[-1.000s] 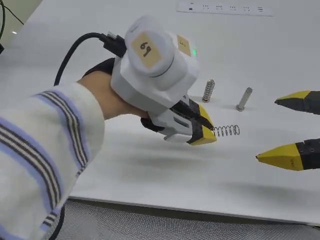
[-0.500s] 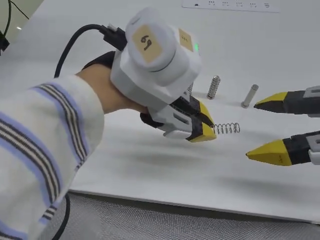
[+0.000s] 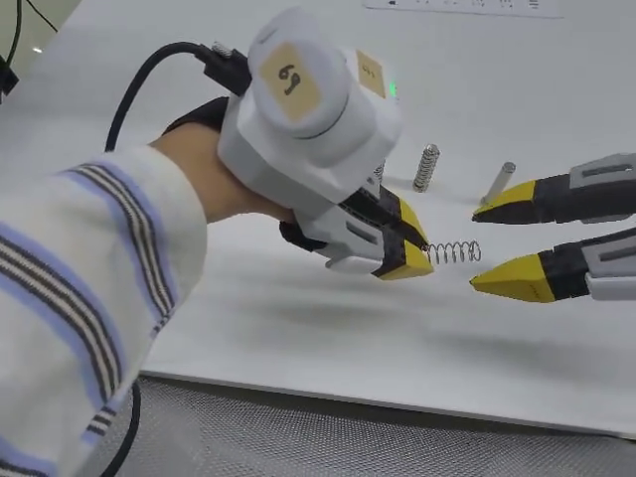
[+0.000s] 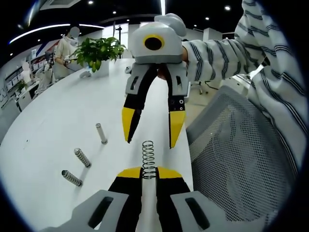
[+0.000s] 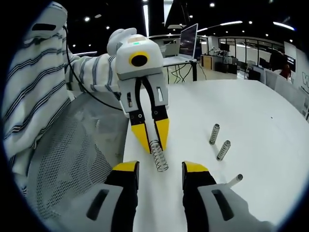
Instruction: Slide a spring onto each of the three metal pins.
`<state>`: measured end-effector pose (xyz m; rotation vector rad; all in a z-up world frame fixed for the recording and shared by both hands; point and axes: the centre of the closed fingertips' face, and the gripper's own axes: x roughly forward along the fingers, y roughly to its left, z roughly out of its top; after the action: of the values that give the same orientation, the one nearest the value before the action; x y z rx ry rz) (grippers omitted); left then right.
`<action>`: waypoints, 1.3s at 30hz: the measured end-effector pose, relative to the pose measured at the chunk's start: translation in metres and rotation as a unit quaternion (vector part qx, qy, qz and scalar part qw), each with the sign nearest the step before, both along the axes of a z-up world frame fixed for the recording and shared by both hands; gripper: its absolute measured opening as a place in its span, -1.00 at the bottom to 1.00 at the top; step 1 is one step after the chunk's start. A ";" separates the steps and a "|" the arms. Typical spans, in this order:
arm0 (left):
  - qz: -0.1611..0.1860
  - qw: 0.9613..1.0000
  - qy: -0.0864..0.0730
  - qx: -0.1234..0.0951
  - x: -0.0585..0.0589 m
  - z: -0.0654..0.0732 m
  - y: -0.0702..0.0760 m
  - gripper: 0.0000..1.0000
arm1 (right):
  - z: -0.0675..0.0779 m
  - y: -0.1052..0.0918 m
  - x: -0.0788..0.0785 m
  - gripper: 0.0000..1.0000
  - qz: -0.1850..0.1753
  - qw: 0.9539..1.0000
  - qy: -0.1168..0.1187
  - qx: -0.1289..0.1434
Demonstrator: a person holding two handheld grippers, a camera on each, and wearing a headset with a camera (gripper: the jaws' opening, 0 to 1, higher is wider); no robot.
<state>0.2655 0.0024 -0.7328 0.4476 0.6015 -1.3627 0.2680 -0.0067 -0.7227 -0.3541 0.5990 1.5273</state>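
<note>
Clamping the left gripper (image 3: 412, 260) on one end of the spring (image 3: 455, 252), we see its long axis point at the right gripper (image 3: 477, 250), jaws apart at the spring's free end, bare pin (image 3: 497, 184) just beyond the spring.

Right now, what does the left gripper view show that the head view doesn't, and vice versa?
Left gripper view: a plant, and all three pins unobstructed, the bare pin and two sprung pins. Head view: the cable and 69 label on the left gripper. Both: the spring shut in the left gripper, the open right gripper facing it.
</note>
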 end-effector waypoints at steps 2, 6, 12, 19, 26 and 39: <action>0.000 1.000 0.003 -0.002 -0.001 0.001 0.000 -0.94 | 0.000 0.002 -0.001 -0.51 0.006 1.000 -0.002 0.000; -0.003 1.000 0.004 -0.004 -0.003 0.001 0.000 -0.94 | -0.001 0.004 -0.005 -0.65 0.020 1.000 0.003 0.003; -0.005 1.000 0.015 -0.005 -0.007 0.001 0.001 -0.94 | -0.005 0.005 -0.006 -0.81 0.038 0.999 0.001 -0.008; -0.007 1.000 0.019 -0.008 -0.011 0.000 0.001 -0.94 | -0.007 0.005 -0.014 -0.82 0.065 0.998 0.002 -0.023; -0.004 1.000 0.016 -0.014 -0.013 0.001 0.003 -0.94 | -0.005 0.007 -0.014 -0.83 0.071 0.997 0.006 -0.028; 0.009 1.000 0.015 -0.026 -0.014 0.001 0.004 -0.95 | 0.007 0.014 -0.014 -0.85 0.091 0.993 0.003 -0.068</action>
<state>0.2513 0.0067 -0.7315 0.3801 0.5928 -1.3667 0.2544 0.0071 -0.7161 -0.5216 0.6924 1.6658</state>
